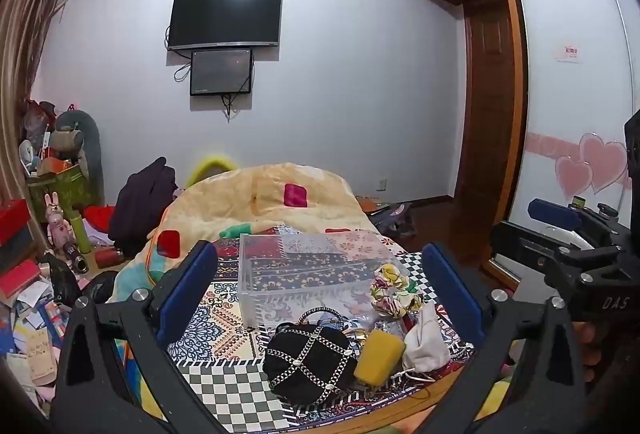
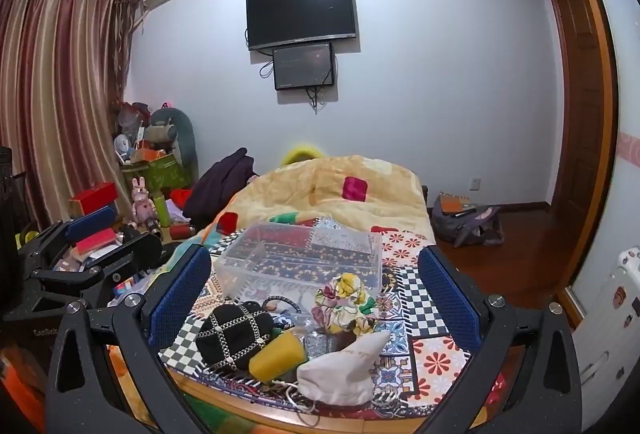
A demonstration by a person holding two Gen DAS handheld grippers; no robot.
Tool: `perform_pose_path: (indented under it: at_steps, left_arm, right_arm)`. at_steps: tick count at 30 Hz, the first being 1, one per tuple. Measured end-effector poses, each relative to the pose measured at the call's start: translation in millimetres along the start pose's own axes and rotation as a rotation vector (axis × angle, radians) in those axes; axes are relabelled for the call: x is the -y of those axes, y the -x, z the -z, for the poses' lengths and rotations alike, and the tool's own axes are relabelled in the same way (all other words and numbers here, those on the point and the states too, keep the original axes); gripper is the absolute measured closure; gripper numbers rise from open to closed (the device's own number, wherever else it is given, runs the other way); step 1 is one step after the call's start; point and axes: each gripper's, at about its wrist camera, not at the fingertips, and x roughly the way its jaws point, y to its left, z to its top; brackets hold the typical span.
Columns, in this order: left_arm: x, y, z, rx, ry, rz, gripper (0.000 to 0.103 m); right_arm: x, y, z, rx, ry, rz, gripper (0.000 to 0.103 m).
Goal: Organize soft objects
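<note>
A pile of soft things lies at the near edge of the patterned bed: a black quilted pouch (image 1: 310, 360) (image 2: 234, 330), a yellow sponge (image 1: 380, 356) (image 2: 277, 354), a white drawstring bag (image 1: 425, 346) (image 2: 346, 370) and a floral scrunchie (image 1: 394, 290) (image 2: 346, 304). A clear plastic box (image 1: 312, 270) (image 2: 300, 262) stands empty just behind them. My left gripper (image 1: 320, 286) is open and empty above the pile. My right gripper (image 2: 316, 294) is open and empty, also above the pile. Each gripper shows at the edge of the other's view.
A yellow blanket (image 1: 272, 202) (image 2: 340, 190) is heaped at the far end of the bed. Cluttered boxes, toys and a dark garment (image 1: 142, 202) fill the floor on the left. A bag (image 2: 468, 222) lies on the floor right of the bed, near the wardrobe (image 1: 572, 94).
</note>
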Motion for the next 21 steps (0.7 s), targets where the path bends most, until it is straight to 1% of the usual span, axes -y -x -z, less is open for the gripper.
perform_pose_path:
  at_steps: [21]
  left_arm:
    - [-0.9,0.6,0.6,0.013,-0.007,-0.011,0.0]
  right_arm:
    - [-0.8,5.5,-4.2,0.013,-0.004,-0.011,0.0]
